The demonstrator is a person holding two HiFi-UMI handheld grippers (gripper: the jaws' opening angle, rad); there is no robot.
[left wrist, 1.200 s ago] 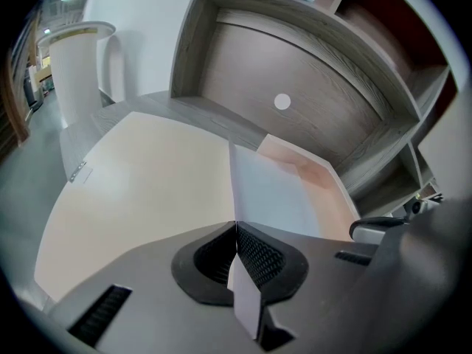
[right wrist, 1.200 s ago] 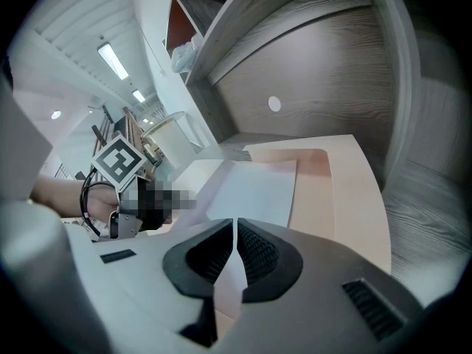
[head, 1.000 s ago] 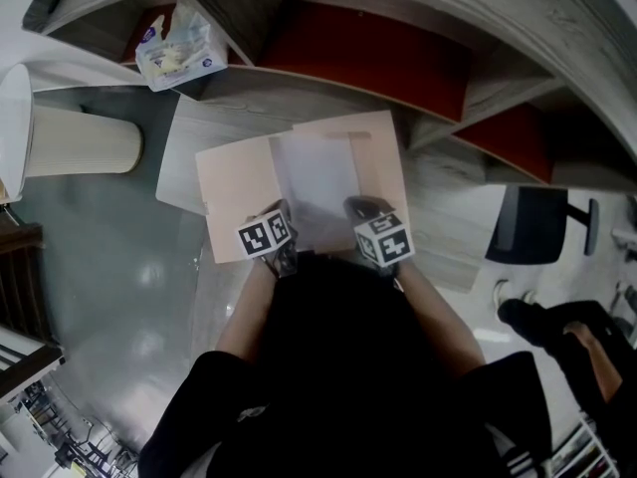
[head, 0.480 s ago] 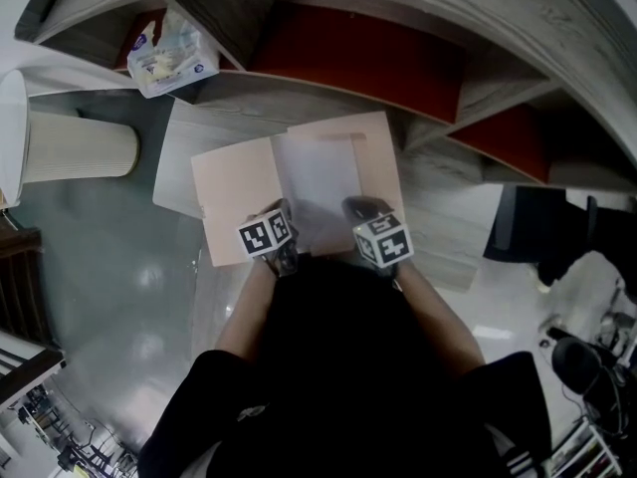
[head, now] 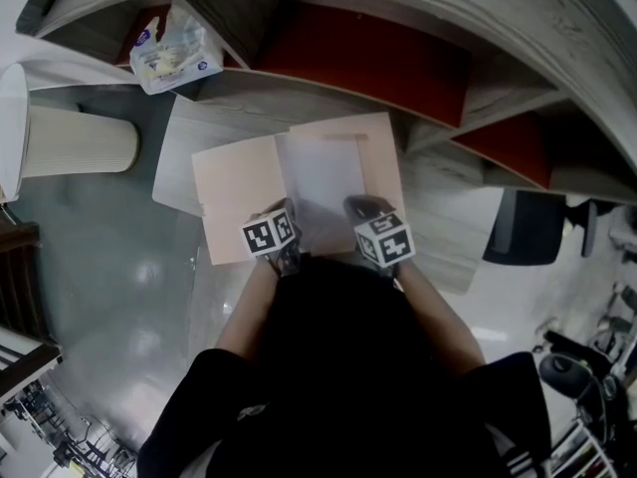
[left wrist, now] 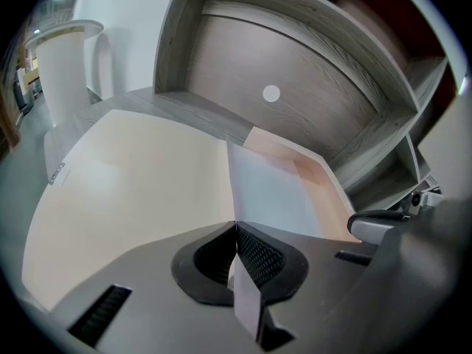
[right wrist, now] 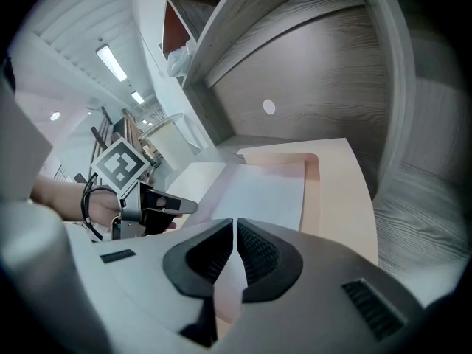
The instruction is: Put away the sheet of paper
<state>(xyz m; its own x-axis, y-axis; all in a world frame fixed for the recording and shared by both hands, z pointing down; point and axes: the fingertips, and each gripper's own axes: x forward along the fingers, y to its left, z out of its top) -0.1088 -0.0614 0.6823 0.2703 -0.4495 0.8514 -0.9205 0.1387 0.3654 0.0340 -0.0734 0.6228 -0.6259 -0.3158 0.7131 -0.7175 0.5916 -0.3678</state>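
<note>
At the near edge of the sheet [left wrist: 269,190], left tool [left wrist: 236,231] is clamped shut on the paper. The white edge runs straight through the closed jaws and pokes out on our side of them. Right tool [right wrist: 234,231] is the same: jaws pinched on that near edge, further to the right. So we have a two-point hold along one edge, with the tools side by side, near each other but apart in the head view.

Sheet lies over the right half of an open peach folder [left wrist: 125,175], with its far end reaching toward the folder's back edge. A peach margin shows past it at the top and on the right. Left half of the folder is bare. Folder sits flat on the grey wood-grain table [head: 453,202], close to the shelf unit [head: 498,88] behind it. We can't tell if the sheet is fully down on the folder. Near the jaws it looks slightly raised.

We read the step as placing: sheet positioned in the folder, not yet released, cover not yet closed. Roughly mid-task.

Next move, our call:
- Square the sheet to the right half so nothing overhangs the spine or outer rim.
- Lower the held edge.
- Open both tools together so the sheet doesn't skew.
- Back out without dragging the paper.
- Have one tool take the left flap by its outer edge and fold it over.

Risk: thin paper creases at the pinch, or slides if one tool lets go first.
</note>
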